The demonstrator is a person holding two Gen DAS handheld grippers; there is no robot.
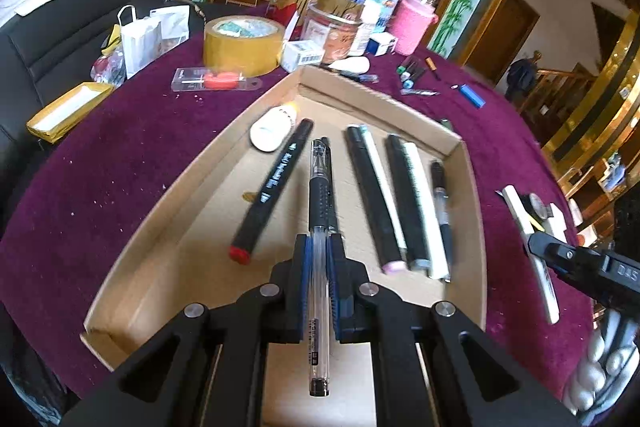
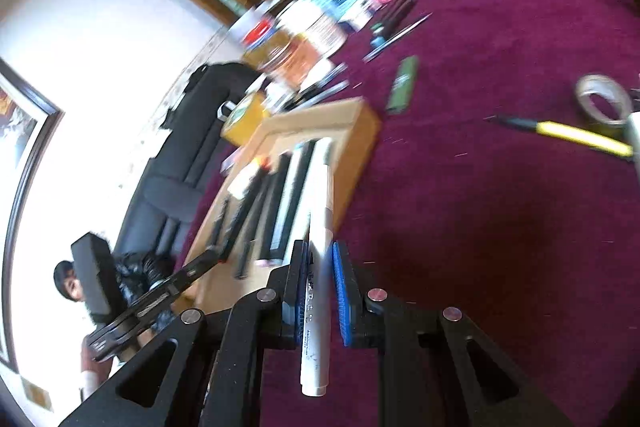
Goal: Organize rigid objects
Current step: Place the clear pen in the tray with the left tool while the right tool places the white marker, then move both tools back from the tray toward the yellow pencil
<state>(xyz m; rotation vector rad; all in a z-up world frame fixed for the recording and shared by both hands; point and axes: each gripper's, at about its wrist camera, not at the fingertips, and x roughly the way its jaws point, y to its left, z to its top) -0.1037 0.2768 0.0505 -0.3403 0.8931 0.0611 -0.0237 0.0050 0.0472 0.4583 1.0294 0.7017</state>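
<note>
1. Purple velvet tablecloth (image 1: 132, 147) covers a round table, with a black leather sofa (image 1: 68, 23) behind it and a gold-framed mirror at the back.
2. Left wrist view only: wide roll of tan packing tape (image 1: 242, 43), pink knitted-sleeve bottle (image 1: 412, 21), blue lighter (image 1: 472, 95), white paper bag (image 1: 140, 37).
3. Right wrist view only: yellow-handled tool (image 2: 572, 133) lying flat, small roll of clear tape (image 2: 604, 103), green flat stick (image 2: 402, 85), and a person's face low at the left edge. This view is tilted and motion-blurred.
4. Shallow cardboard tray (image 1: 472, 187) sits mid-table; it shows in both views.
5. Left gripper (image 1: 319, 245): fingers nearly together, clamped on a clear-barrelled black gel pen (image 1: 319, 267) that points forward over the tray floor.
6. Right gripper (image 2: 320, 259): blue pads pinched on a white marker pen (image 2: 318, 307), held just beyond the tray's near right edge, above the cloth. The left view catches this gripper at its right edge.
7. Count in tray, left view: one black marker with red end (image 1: 276, 187) lying slanted; two black markers and two white ones paired in a row; one slim black pen (image 1: 442, 211) at far right; one white oval eraser-like object (image 1: 272, 129) in the far corner.
8. Something dark lies directly under the held gel pen; cannot tell what.
</note>
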